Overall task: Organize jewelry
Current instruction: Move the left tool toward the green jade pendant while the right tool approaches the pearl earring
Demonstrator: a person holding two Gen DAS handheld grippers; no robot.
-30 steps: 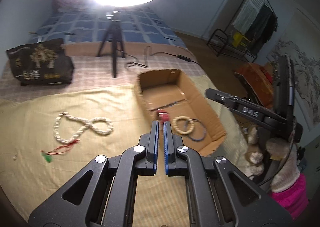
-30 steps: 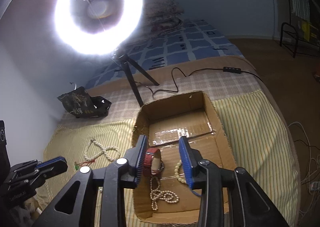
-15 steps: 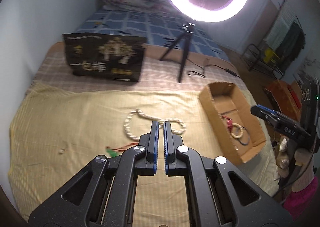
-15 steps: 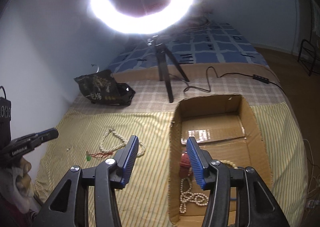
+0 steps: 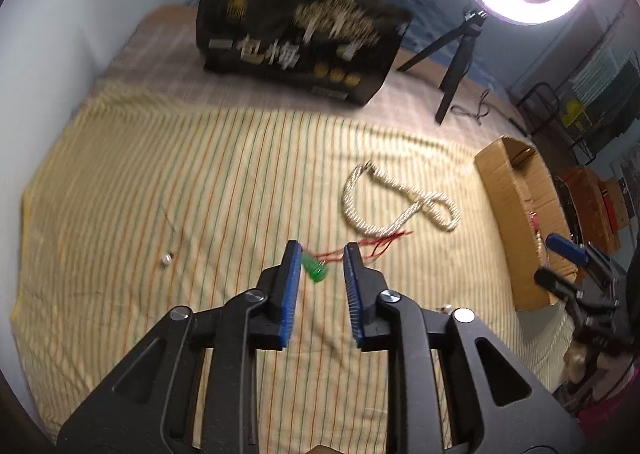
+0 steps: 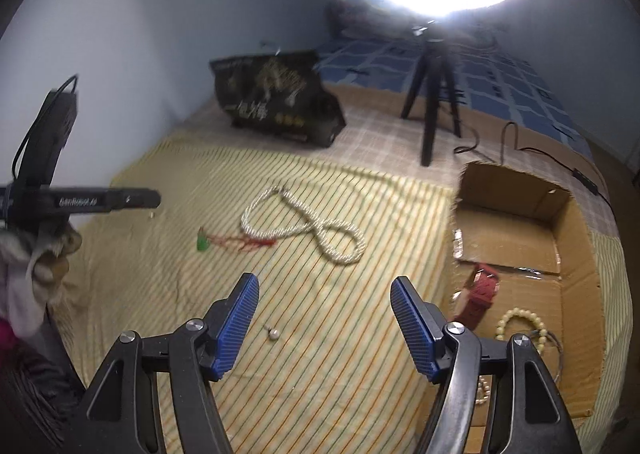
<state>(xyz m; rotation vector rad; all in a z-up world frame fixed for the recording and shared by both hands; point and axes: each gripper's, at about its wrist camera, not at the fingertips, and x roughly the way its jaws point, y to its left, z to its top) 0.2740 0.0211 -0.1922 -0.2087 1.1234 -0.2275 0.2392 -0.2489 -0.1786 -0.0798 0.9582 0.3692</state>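
A long white bead necklace with red tassel threads and a green pendant lies on the striped yellow cloth; it also shows in the right wrist view. My left gripper is open, its tips on either side of the green pendant. My right gripper is open and empty above the cloth, near a small pearl earring. The cardboard box at right holds a red watch strap, a bead bracelet and a pearl string.
A black printed bag stands at the back of the bed. A ring light on a tripod stands behind the box, its cable trailing right. Another small earring lies on the cloth at left.
My left gripper has opened and swung left and down to the green pendant. My right gripper has opened wider and moved left, off the box and over the cloth.
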